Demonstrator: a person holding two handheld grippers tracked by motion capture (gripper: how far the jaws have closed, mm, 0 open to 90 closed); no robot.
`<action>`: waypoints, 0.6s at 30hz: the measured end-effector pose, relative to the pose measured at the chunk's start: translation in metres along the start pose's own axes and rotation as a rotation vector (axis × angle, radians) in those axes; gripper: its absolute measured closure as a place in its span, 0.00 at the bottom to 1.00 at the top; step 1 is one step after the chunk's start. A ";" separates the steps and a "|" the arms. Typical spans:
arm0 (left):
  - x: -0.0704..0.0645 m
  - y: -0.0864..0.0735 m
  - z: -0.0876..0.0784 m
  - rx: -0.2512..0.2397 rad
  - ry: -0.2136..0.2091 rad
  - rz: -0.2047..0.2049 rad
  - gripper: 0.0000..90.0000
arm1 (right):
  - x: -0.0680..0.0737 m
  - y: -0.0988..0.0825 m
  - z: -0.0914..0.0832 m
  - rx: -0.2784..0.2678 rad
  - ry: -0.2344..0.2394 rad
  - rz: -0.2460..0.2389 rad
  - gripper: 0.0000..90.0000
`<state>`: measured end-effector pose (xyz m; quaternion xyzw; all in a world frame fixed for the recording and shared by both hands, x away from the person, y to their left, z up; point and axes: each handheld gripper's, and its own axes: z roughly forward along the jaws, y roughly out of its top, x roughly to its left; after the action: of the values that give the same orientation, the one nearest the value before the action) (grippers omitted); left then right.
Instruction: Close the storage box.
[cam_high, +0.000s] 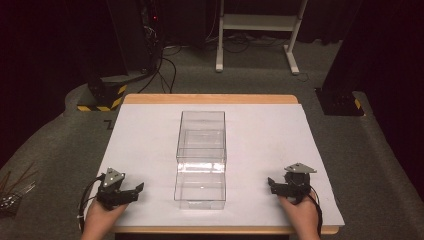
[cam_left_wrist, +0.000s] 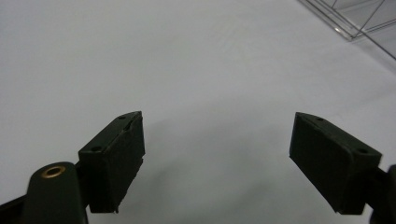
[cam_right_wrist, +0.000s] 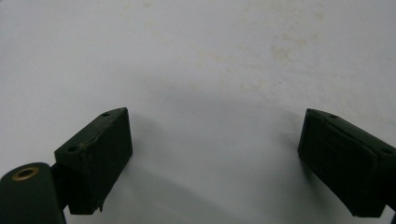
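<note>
Inspection found a wooden-edged rectangular table (cam_high: 210, 99) covered by a white sheet (cam_high: 145, 145), standing on grey carpet. Two clear, open-topped rectangular plastic boxes stood end to end along the middle of the sheet: the far clear box (cam_high: 202, 135) and the near clear box (cam_high: 200, 190), their adjoining ends touching or very nearly so; which could not be told.

The left gripper (cam_high: 134, 191), black with a grey three-cornered plate on top, rested in the person's left hand (cam_high: 102, 219) at the near left of the sheet, pointing towards the near clear box but apart from it. In the left gripper view its jaws stood wide apart with nothing between them, bare white sheet beneath, and a corner of a clear box at the upper right edge.

The right gripper (cam_high: 272, 184), of the same build, sat in the right hand (cam_high: 300, 212) at the near right of the sheet, likewise apart from the near clear box. Its own view showed the jaws wide, with nothing held, above faintly stained white sheet.
</note>
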<state>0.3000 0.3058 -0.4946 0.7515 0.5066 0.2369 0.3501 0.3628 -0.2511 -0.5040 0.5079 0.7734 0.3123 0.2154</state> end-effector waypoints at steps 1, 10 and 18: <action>-0.001 0.001 -0.001 -0.004 -0.002 0.005 0.21 | 0.000 0.000 0.000 0.000 0.000 0.000 0.11; -0.010 0.006 -0.010 -0.038 -0.020 0.029 0.21 | 0.000 0.000 0.000 0.000 0.001 0.000 0.11; -0.018 0.010 -0.019 -0.082 -0.040 0.040 0.21 | 0.000 0.000 0.000 0.003 0.001 0.001 0.11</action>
<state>0.2861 0.2924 -0.4747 0.7510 0.4744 0.2492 0.3858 0.3630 -0.2512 -0.5039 0.5085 0.7737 0.3117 0.2140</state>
